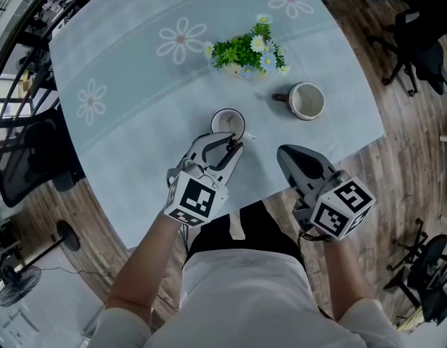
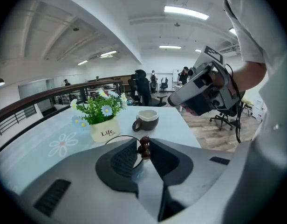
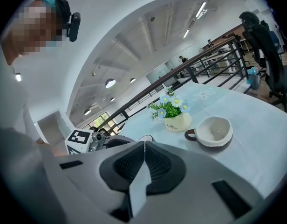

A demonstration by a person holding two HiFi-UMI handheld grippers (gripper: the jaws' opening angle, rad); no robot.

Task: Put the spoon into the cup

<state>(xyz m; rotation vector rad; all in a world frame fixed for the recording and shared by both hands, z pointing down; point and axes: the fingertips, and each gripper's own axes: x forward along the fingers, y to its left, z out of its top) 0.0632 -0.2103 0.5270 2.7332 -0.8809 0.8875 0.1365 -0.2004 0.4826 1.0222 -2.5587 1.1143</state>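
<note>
A white cup with a dark rim [image 1: 228, 122] stands on the pale blue tablecloth just ahead of my left gripper [image 1: 236, 145]. In the left gripper view the spoon's knobby brown handle end [image 2: 144, 147] stands upright between the jaw tips, over the cup's dark rim [image 2: 116, 138]. The left gripper [image 2: 143, 146] is open, with a slim gap beside the handle. The spoon's bowl is hidden. My right gripper [image 1: 281, 151] hovers at the table's near edge, to the right of the cup. It is shut [image 3: 144, 143] with nothing in it.
A brown mug with a white inside [image 1: 304, 101] sits to the right of a white flower pot [image 1: 249, 53], both beyond the cup. The table edge [image 1: 321, 158] runs just under the right gripper. Office chairs [image 1: 419, 42] stand on the wooden floor around.
</note>
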